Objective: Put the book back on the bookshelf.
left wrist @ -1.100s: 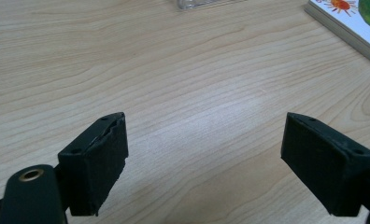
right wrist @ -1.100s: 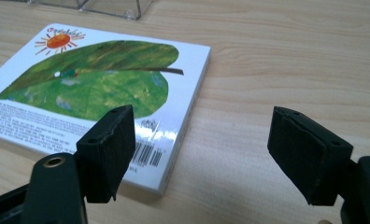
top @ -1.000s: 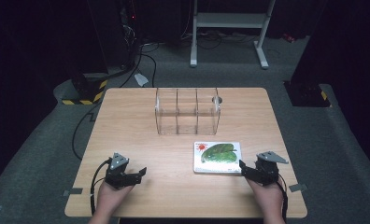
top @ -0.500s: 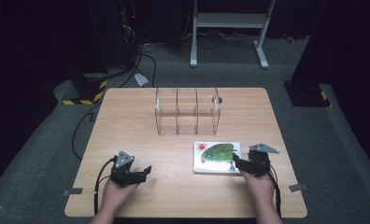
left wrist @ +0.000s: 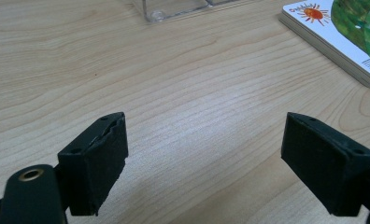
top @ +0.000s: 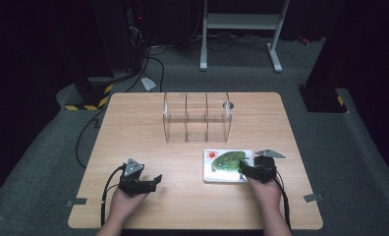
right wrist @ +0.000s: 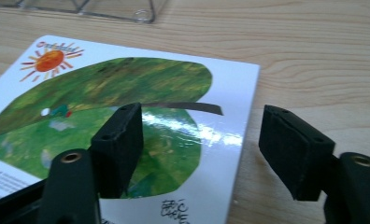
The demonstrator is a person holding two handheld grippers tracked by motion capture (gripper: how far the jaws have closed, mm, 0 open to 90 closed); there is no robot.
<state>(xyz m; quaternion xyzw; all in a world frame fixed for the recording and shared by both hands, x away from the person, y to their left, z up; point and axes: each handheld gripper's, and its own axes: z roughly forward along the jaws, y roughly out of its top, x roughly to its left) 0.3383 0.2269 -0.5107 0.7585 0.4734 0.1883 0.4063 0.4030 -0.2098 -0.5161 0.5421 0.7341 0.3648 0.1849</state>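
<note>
Behind book (top: pixel 228 165), clear divider box (top: pixel 197 117)

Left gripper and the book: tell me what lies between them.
Only bare wooden table lies between the left gripper and the book. Nothing stands there, as the high view and left gripper view show.

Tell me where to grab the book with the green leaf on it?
Grab the book by its right edge, coming in low from the right. It lies flat on the table, so only its thin edges offer a hold, and the right hand-held gripper already straddles that edge with jaws open.
</note>
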